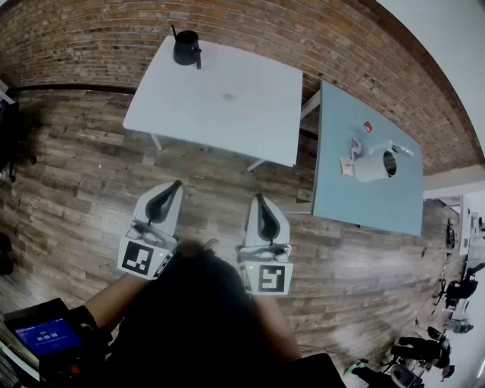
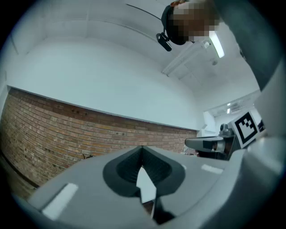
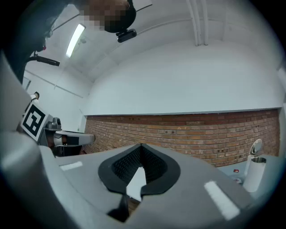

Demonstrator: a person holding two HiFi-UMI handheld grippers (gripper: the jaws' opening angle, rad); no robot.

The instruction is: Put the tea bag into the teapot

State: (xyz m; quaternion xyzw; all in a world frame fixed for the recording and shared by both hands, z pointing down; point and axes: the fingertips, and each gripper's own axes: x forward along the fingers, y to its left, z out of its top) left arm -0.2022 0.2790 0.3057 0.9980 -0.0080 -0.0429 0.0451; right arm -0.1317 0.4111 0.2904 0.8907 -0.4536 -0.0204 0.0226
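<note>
Starting well back: left gripper [image 1: 175, 184] & right gripper [image 1: 258, 198] jaws both closed, empty. Approach blue desk [image 1: 341, 201] 1st, tea bag [image 1: 346, 166] prob. there; open jaws early. Teapot [image 1: 186, 49] waits on white desk [image 1: 227, 121].

Head view: high over the floor [image 1: 76, 189], facing steeply down and forward. Brick wall [image 1: 227, 19] runs along its top edge, far off, with the white table [image 1: 220, 98] just before the wall. Left gripper [image 1: 176, 184] and right gripper [image 1: 258, 197] views: low, level, facing the wall from well back. Each catches the other gripper at its inner edge. All three views share the wall.
</note>
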